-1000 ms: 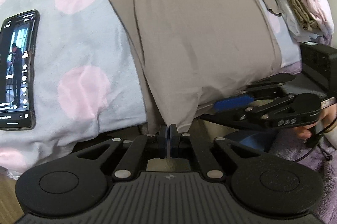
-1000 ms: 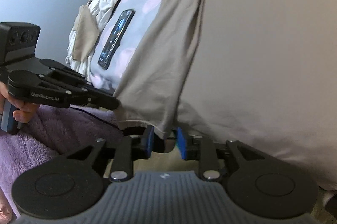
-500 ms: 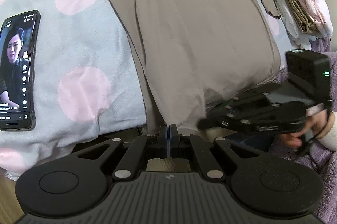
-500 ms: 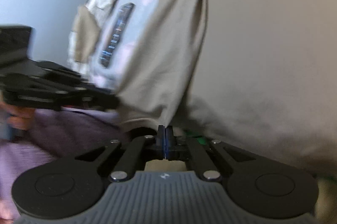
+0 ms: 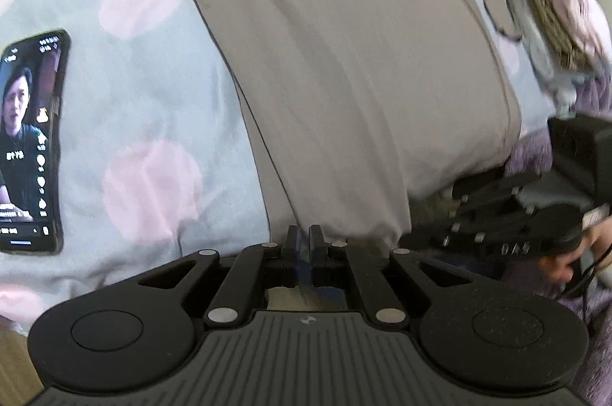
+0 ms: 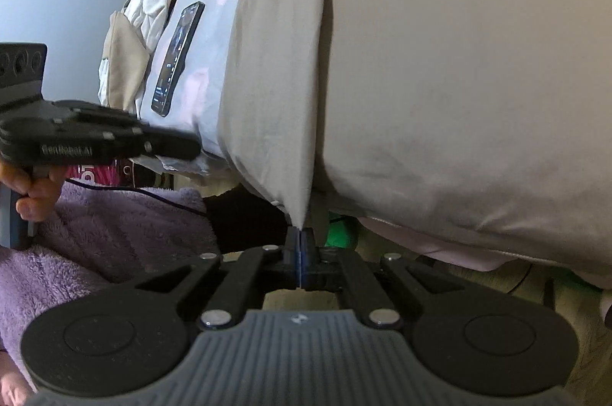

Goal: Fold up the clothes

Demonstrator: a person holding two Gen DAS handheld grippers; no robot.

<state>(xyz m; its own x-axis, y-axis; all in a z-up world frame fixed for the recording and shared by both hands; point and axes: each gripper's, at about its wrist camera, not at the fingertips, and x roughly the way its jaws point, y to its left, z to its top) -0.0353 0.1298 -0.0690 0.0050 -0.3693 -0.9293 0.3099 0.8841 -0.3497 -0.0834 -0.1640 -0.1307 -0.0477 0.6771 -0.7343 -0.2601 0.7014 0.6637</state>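
Left wrist view: the left gripper (image 5: 305, 237) is pinching the near hem of the grey-beige garment (image 5: 344, 62), jaws closed tight on the cloth.
Right wrist view: the right gripper (image 6: 300, 238) is pinching a second point of the same hem, jaws fully closed, the cloth rising from them in a taut ridge.
Garment position: it is lying spread flat on the spotted bedcover (image 5: 153, 100), its near edge hanging off the bed's front edge.
Landmark, phone (image 5: 28, 142): it is resting on the bedcover well to the left of the garment, apart from it; both grippers are working on the garment's far side from the phone.
Work done: a stack of folded clothes (image 5: 554, 12) is sitting beyond the garment's right edge, so earlier items appear finished.
Work in hand: both lower points appear secured; no fold is showing in this garment yet.
Work left: judged to be carrying the hem over the body, further folds, then stacking.
Caution: the hem is thin in the jaws; a slip is looking possible.
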